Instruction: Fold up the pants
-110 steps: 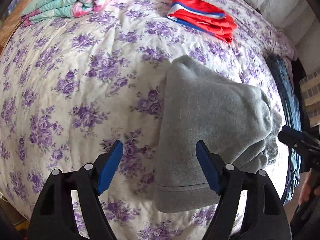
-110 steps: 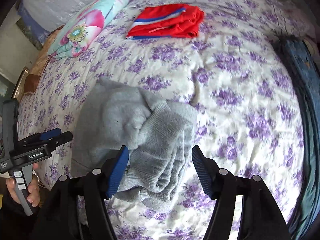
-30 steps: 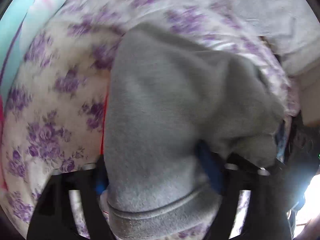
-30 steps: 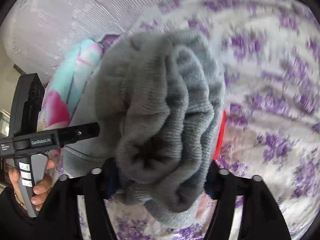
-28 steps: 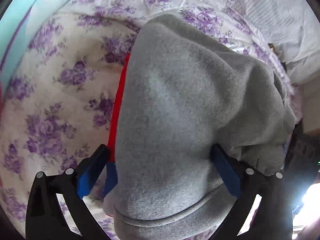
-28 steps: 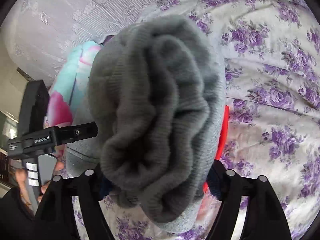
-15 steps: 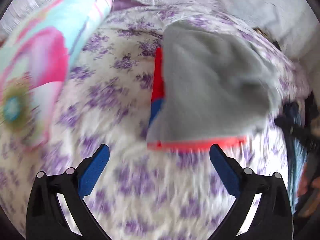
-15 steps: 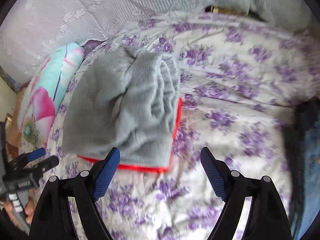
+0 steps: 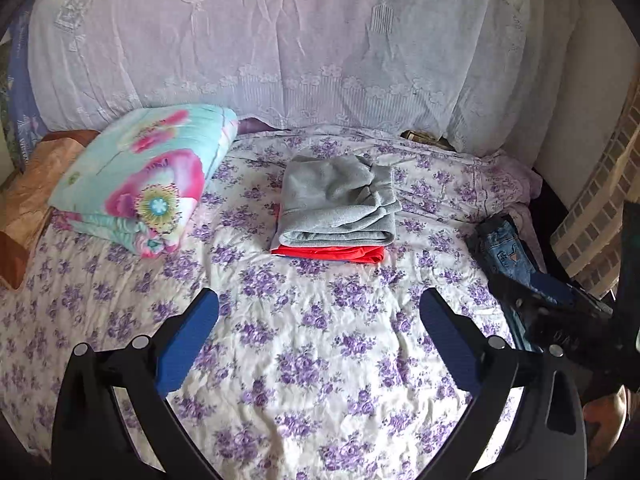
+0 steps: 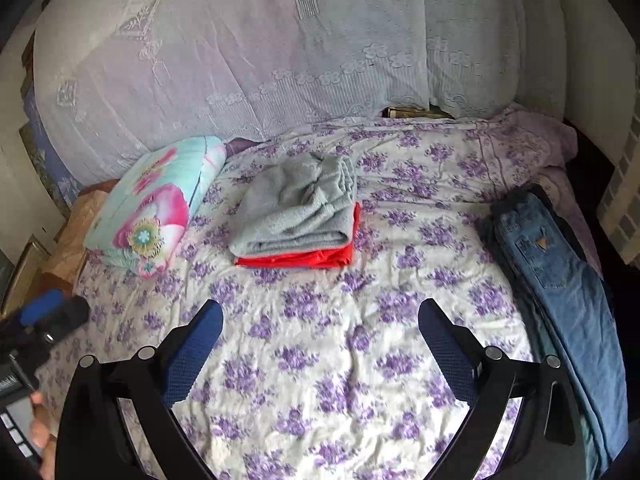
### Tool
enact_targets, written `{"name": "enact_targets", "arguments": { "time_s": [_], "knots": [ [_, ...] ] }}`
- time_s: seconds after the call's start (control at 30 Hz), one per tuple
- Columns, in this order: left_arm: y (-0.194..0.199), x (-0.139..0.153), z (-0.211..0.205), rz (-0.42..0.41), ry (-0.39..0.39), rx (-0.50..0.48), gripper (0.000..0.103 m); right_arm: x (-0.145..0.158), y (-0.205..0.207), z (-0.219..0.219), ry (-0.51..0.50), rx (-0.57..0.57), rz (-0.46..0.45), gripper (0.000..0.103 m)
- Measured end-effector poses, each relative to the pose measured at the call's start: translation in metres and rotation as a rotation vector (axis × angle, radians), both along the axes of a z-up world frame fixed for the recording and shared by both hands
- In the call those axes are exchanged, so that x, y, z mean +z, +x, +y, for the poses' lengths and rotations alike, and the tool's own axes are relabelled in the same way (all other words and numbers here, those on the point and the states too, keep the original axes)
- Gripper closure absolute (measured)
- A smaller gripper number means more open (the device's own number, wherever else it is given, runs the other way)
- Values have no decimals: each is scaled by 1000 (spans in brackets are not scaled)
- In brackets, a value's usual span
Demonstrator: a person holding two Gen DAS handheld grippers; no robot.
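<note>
The folded grey pants (image 9: 336, 200) lie on top of folded red pants (image 9: 328, 253) near the far side of the bed; they also show in the right wrist view, grey (image 10: 296, 208) over red (image 10: 304, 258). Blue jeans (image 10: 560, 264) lie unfolded along the bed's right edge, also in the left wrist view (image 9: 500, 248). My left gripper (image 9: 318, 320) is open and empty, held well back from the stack. My right gripper (image 10: 320, 322) is open and empty, also back from the stack.
A folded floral quilt (image 9: 140, 176) lies at the far left of the bed. A lace-covered headboard (image 9: 304, 48) rises behind. The purple-flowered sheet (image 9: 312, 320) spreads between the grippers and the stack. A pale slatted object (image 9: 600, 208) stands at the right.
Both grippers let go of the grey pants on top of the red pants and pulled back toward the near side of the bed.
</note>
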State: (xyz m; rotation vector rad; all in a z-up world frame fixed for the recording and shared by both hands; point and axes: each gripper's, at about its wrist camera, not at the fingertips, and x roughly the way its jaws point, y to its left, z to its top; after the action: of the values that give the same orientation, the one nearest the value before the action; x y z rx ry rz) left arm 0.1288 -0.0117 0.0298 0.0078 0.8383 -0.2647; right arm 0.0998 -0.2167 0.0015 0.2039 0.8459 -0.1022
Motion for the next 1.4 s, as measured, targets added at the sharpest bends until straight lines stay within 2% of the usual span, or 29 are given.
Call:
{"name": "enact_targets", "arguments": {
  "time_s": [0.1,0.17,0.33,0.63,0.8,1.4],
  "knots": [
    [-30,12,-1,-30,83,47,5,-6,-27,13,-18,29,36,4],
    [-43,19,2,-55,102,69,5,-9,-40,21,1,50,51,4],
    [-58,31,9,-49,73,73,5,3,-62,32,0,58,37,4],
    [-78,42,7,-76,82,80,5,27,-83,32,4,56,-18,4],
    [-84,44,3,-92,99,79,5,31,-88,36,10,77,-26,4],
    [-88,42,6,-73,87,94,5,32,-90,40,17,89,-33,4]
  ]
}}
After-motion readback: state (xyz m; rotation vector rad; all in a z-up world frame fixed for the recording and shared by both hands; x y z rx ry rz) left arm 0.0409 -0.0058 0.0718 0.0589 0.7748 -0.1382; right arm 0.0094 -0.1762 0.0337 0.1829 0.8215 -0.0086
